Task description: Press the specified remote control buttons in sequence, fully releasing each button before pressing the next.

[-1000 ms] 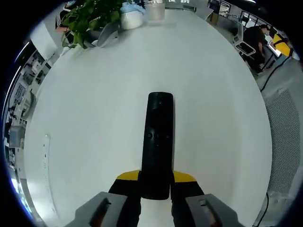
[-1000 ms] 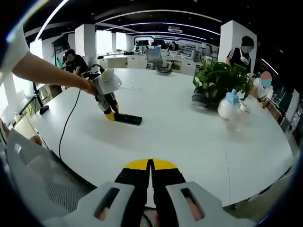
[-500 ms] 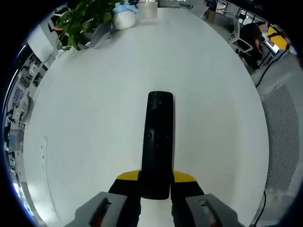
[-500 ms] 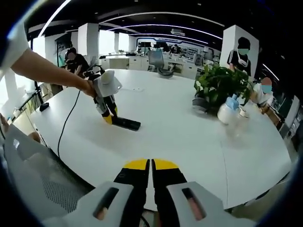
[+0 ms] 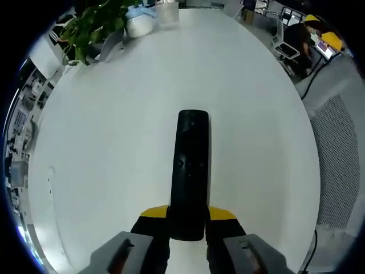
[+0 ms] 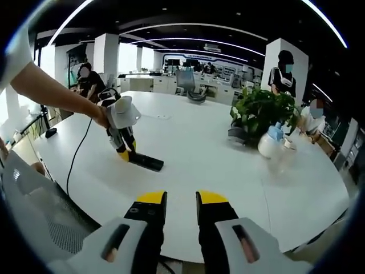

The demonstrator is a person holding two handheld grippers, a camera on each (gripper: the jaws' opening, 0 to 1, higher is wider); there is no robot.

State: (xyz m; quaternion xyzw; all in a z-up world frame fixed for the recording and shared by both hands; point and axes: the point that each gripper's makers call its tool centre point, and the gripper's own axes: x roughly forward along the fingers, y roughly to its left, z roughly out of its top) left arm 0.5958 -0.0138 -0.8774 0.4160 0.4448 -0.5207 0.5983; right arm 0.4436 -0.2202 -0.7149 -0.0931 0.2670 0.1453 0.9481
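Left gripper view: the left gripper (image 5: 187,225) is seen closed on the near end of the black remote control (image 5: 190,171), which is held just over the white table (image 5: 114,142), with the potted plant (image 5: 85,28) far behind. Right gripper view: the right gripper (image 6: 181,208) is seen low in front with its jaws parted and nothing between them, well apart from the remote control (image 6: 146,162) farther on the table. No button is being pressed, so the sequence is judged as still to be done; the buttons are too small to be told.

black remote (image 5: 190,171), flat, near end clamped
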